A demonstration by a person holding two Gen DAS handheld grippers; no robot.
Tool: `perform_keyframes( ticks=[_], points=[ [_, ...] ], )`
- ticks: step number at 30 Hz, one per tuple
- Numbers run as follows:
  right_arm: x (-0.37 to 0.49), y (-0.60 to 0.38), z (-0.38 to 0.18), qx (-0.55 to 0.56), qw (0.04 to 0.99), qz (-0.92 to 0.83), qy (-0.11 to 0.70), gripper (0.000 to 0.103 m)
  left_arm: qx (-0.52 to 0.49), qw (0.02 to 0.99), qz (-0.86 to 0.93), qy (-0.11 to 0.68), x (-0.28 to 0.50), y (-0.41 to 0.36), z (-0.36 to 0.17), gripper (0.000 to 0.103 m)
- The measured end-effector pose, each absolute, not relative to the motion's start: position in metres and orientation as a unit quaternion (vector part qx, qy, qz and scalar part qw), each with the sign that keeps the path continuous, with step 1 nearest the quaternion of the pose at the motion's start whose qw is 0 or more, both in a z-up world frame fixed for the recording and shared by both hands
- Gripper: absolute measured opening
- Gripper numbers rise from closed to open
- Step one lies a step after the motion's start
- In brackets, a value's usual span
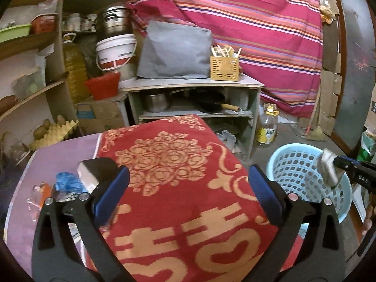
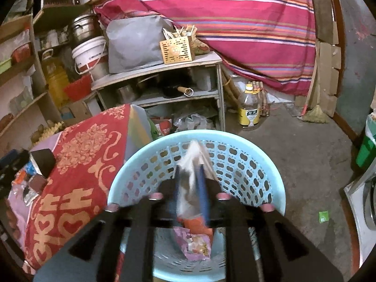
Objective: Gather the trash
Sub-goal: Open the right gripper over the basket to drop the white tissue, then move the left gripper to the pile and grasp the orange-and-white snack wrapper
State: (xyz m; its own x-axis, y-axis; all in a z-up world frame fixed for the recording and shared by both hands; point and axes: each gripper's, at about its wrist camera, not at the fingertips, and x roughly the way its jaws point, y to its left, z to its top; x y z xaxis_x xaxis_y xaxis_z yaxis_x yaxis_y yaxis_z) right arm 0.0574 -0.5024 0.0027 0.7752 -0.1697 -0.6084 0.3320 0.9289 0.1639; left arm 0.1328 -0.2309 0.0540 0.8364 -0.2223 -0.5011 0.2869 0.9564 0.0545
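The right claw (image 2: 191, 183) is hanging over the blue basket (image 2: 258, 150) with a crumpled wrapper (image 2: 188, 188) between partly parted jaws (it could snag there); the left claw (image 1: 188, 192) is gaping empty above the desk (image 1: 164, 188), litter (image 1: 65, 181) waiting

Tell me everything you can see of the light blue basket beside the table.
The light blue basket looks like plastic: round, with a smooth rim and walls pierced by rows of small oval holes. It stands upright on the grey floor, close beside the table with the red patterned cloth. Colourful wrappers already lie inside. The right claw hangs over its opening with a blurred wrapper between its fingers. I can't tell whether anything touches the rim.
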Motion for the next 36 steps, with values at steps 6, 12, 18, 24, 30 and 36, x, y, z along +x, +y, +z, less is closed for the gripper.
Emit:
perform_keyframes(
  ticks=[6, 12, 18, 24, 30, 36],
  points=[
    [0.057, -0.487, 0.014, 0.112, 0.937, -0.14, 0.3, 0.069, 0.062, 0.961, -0.109, 0.245, 0.129, -0.197, 0.061, 0.097],
    [0.05, -0.46, 0.032, 0.09, 0.948, -0.122, 0.28, 0.078, 0.06, 0.966, -0.087, 0.235, 0.121, -0.165, 0.068, 0.097],
    [0.053, -0.427, 0.044, 0.082, 0.956, -0.094, 0.267, 0.084, 0.062, 0.97, -0.065, 0.228, 0.112, -0.132, 0.072, 0.097],
    [0.061, -0.386, 0.052, 0.062, 0.962, -0.061, 0.26, 0.085, 0.058, 0.971, -0.038, 0.227, 0.107, -0.096, 0.072, 0.097],
    [0.072, -0.345, 0.048, 0.035, 0.963, -0.033, 0.264, 0.086, 0.058, 0.972, -0.011, 0.228, 0.105, -0.06, 0.068, 0.097],
    [0.083, -0.315, 0.042, 0.019, 0.962, -0.015, 0.274, 0.086, 0.048, 0.971, 0.014, 0.232, 0.104, -0.024, 0.06, 0.097]
  ],
)
